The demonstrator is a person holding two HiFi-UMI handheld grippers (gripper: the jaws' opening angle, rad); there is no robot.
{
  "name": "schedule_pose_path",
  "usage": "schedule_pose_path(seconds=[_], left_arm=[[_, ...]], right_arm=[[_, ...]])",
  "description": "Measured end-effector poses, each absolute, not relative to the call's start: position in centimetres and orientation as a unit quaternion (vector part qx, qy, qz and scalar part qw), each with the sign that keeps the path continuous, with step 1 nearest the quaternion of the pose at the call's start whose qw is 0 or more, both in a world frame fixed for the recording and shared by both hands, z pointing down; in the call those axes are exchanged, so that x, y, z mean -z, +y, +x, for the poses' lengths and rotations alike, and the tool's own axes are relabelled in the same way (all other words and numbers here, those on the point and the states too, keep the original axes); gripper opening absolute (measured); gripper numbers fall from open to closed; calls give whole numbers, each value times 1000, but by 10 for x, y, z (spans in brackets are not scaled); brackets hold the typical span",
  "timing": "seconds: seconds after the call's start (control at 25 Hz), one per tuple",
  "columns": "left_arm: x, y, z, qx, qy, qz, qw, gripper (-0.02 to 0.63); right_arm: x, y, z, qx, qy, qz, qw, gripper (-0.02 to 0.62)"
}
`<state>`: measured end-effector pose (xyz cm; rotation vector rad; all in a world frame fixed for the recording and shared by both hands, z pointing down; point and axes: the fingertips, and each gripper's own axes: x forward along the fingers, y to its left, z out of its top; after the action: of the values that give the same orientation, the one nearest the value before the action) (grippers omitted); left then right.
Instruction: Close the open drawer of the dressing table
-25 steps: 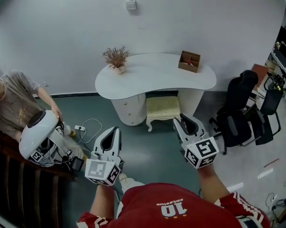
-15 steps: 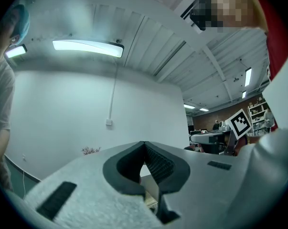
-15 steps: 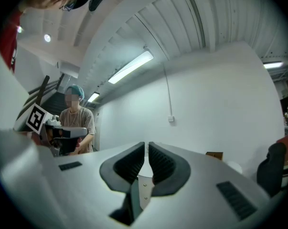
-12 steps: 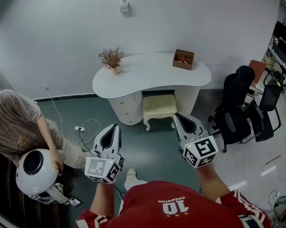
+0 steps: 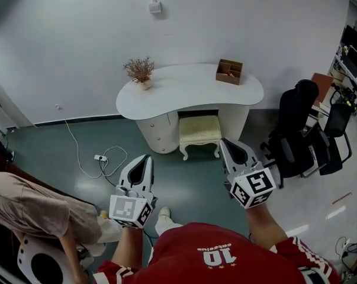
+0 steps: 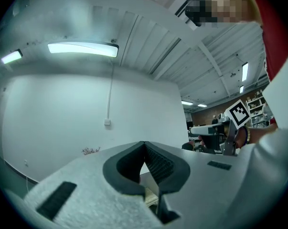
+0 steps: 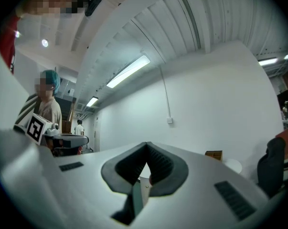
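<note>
Across the teal floor (image 5: 193,179), well apart from both tools, stands the dressing-table worktop (image 5: 190,90) over its drawer pedestal (image 5: 157,132), beside a cushioned stool (image 5: 199,129); which drawer is open I cannot tell from here. The right tool (image 5: 224,142) has just been closing its jaws, which meet on nothing. The left tool (image 5: 147,157) is likewise pinched together, empty. Closed tips should suit pushing.

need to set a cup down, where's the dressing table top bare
Bare: the white tabletop between the dried plant at its left end and the wooden box at right rear. Crowded: right of it, around the office chairs.
</note>
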<state>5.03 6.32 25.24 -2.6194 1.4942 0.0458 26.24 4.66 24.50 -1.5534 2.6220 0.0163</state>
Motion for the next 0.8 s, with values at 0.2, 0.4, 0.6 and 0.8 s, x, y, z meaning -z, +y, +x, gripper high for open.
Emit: schedule_pose_path(seconds=[0.2,0.4,0.6,0.8], left_arm=[[-258,68,49,-9,494,-867,63,0],[-260,73,49,15,498,-863,88,0],[-267,74,42,15,500,-863,74,0],[-267,76,42,22,501,-862,74,0]], right_arm=[[-245,51,261,-8,857,-513,50,3],[-251,53,260,0,856,-514,51,3],[-257,52,256,6,856,-515,53,3],[-261,51,254,9,856,-514,52,3]])
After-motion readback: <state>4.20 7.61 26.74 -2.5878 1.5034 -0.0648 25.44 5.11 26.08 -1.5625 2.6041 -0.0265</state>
